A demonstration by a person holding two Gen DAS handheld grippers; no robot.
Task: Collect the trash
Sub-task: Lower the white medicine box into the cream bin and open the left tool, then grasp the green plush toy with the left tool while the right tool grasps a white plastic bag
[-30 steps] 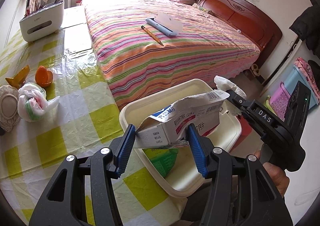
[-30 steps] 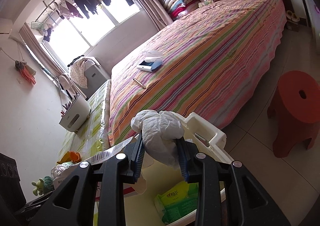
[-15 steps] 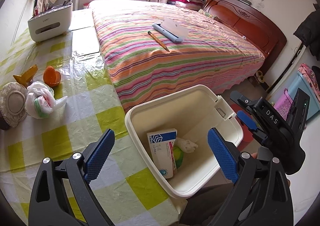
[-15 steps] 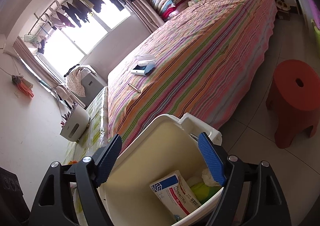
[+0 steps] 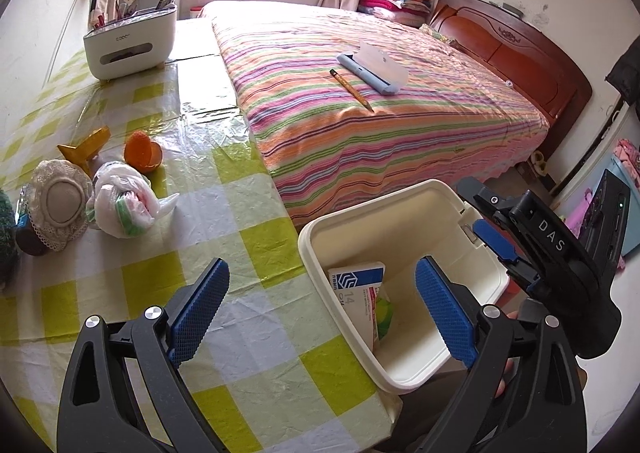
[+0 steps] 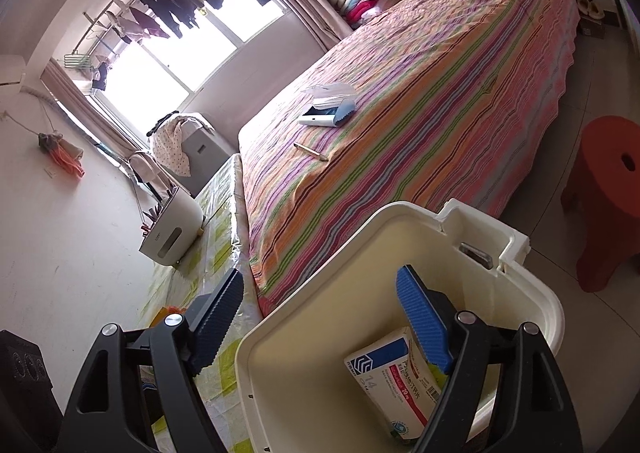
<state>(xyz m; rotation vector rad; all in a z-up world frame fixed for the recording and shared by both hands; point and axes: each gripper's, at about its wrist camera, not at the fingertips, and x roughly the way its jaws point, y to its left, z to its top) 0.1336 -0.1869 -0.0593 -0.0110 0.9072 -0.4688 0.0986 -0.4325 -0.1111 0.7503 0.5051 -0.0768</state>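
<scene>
Dropped the box (image 5: 358,285) and tissue into the cream bin (image 5: 424,373) off the bench's (image 5: 256,237) near right edge, left both grippers (image 5: 320,307) (image 6: 320,317) with fingers apart, empty; bagged trash (image 5: 124,205) awaited far left.

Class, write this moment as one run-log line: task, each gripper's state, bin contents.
task: collect trash | left gripper: open, empty | right gripper: open, empty | bin: holds medicine box, green packet

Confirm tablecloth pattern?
Yellow-green and white check on the tablecloth, under a clear plastic cover; clearest in the left wrist view.
</scene>
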